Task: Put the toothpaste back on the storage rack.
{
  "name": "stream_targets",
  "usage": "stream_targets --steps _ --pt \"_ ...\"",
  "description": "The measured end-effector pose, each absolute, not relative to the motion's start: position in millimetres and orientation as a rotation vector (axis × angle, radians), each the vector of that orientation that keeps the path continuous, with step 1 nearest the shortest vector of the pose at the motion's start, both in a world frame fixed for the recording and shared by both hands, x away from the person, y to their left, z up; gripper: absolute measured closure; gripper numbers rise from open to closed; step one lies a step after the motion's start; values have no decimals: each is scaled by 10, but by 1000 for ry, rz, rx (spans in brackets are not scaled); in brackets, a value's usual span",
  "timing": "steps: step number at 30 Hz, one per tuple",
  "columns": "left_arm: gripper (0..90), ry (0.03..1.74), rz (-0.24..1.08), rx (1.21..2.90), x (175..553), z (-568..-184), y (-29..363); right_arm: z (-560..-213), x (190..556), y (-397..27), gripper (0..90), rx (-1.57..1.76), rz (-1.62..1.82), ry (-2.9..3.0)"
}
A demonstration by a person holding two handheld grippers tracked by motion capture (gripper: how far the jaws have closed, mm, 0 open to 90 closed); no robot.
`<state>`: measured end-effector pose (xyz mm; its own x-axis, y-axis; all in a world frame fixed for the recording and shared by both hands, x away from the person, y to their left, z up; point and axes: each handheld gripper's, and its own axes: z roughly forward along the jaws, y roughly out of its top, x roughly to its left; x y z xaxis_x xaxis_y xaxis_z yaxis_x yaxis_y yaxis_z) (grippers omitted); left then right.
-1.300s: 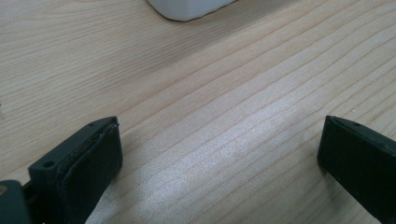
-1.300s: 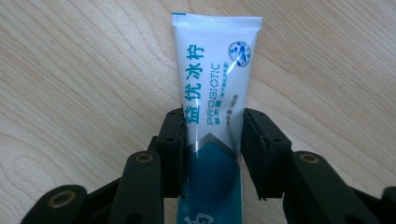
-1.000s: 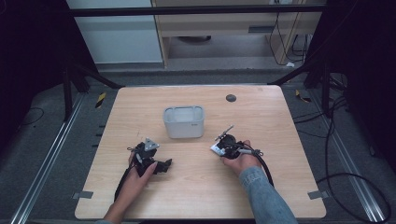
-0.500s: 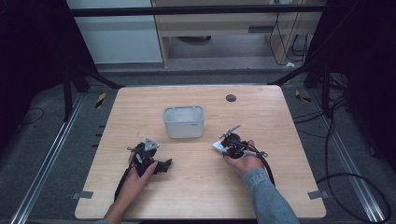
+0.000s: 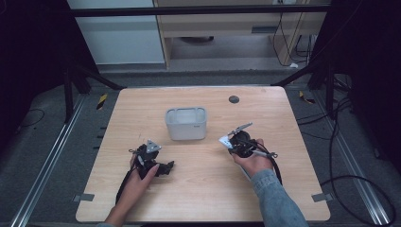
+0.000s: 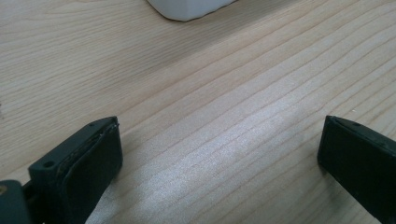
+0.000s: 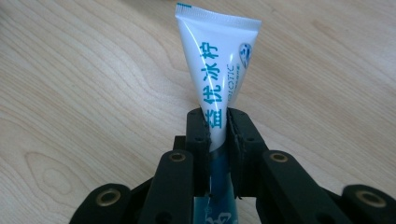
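Right gripper [image 7: 218, 128] clamps white tube [image 7: 218, 60], raised above table [image 7: 70, 93].

Even overhead light falls on my table [image 5: 203, 189], while the floor and frame around it sink into near black. The high view is soft and slightly grainy. A pale sheen runs along the wood grain between my left gripper [image 6: 219, 154] pads; the tub [image 6: 187, 7] beyond looks washed out, perhaps overexposed. The tube [image 7: 217, 70] stands sharp, its shadow faint.
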<state>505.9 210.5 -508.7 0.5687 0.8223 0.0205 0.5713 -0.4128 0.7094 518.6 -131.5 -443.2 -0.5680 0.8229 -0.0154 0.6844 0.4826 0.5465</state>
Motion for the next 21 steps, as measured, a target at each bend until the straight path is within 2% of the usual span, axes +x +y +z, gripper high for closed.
stream_targets --steps 21 --pt "0 1109 487 2134 5058 -5088 2103 -3944 5177 -1521 807 1256 859 2319"
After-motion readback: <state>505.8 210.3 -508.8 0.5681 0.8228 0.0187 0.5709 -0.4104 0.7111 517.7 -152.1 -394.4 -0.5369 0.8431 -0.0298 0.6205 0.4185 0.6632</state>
